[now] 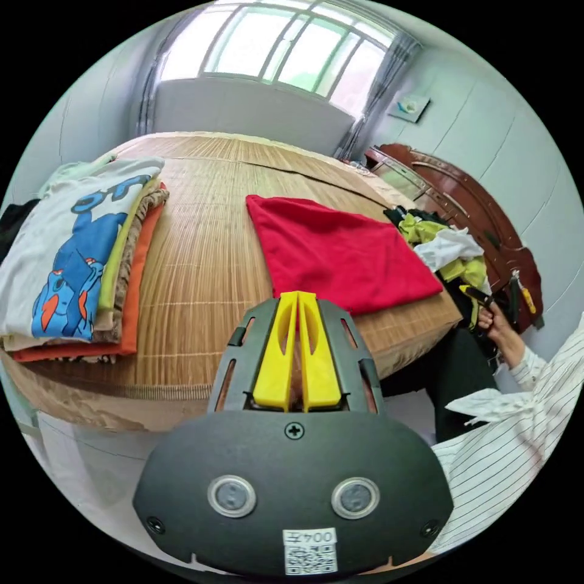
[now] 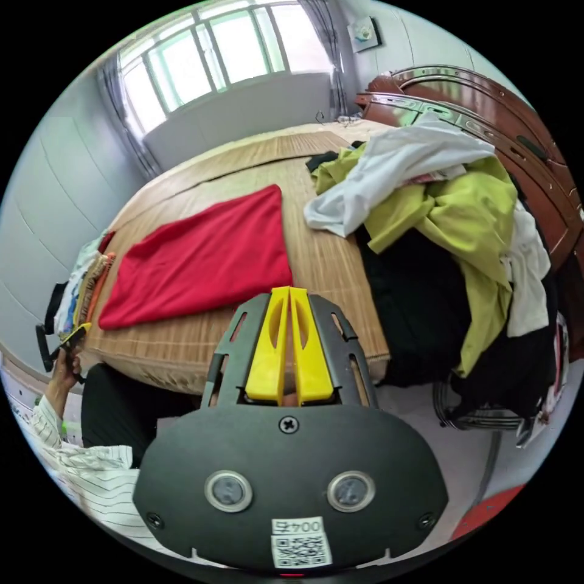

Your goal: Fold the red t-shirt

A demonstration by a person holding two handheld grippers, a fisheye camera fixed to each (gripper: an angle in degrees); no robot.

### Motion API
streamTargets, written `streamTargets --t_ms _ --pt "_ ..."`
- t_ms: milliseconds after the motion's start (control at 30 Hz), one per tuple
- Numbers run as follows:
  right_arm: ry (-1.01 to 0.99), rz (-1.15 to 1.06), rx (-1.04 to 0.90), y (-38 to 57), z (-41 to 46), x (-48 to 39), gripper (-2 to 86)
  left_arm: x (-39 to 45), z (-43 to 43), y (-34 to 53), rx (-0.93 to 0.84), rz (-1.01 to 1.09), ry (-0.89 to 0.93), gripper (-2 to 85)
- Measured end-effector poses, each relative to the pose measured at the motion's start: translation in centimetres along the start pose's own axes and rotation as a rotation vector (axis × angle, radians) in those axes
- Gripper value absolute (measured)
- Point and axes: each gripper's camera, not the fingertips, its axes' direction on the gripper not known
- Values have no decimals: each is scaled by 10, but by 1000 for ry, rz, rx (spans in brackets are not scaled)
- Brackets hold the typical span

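Note:
The red t-shirt (image 1: 337,252) lies folded into a flat rectangle on the bamboo mat (image 1: 207,243) of the bed, near its front edge; it appears again in the right gripper view as a red t-shirt (image 2: 204,258) spread left of centre. My left gripper (image 1: 298,298) hovers just short of the shirt's near edge, its yellow jaws pressed together with nothing between them. My right gripper (image 2: 289,293) is held off the bed's edge, below the shirt's corner, jaws also together and empty. The other gripper (image 1: 477,295) shows small in a hand at the right.
A stack of folded clothes (image 1: 79,267) with a blue cartoon print sits at the left of the mat. A loose heap of yellow-green, white and black garments (image 2: 438,225) lies at the bed's right end by a dark wooden headboard (image 2: 486,97). A striped sleeve (image 1: 517,438) is at lower right.

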Motion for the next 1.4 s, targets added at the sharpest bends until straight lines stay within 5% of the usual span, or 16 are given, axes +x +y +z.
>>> streamTargets --t_ms 233,467,833,967,1133,1400 --pt "251 -177 -359 -4 33 -38 -8 52 35 22 -210 104 -353 6" --pt "267 -227 -529 -5 81 -57 -6 64 55 27 -266 108 -310 5" --pt "259 -212 -480 6 82 -67 -2 61 56 47 -201 39 -255 12" --pt "27 -84 -218 1 35 -81 25 75 51 51 -165 161 -161 41" --pt "-141 20 -168 -30 40 -110 60 63 61 51 -137 242 -96 107" --pt "43 15 -337 -64 99 -144 54 20 54 39 -76 300 80 125"
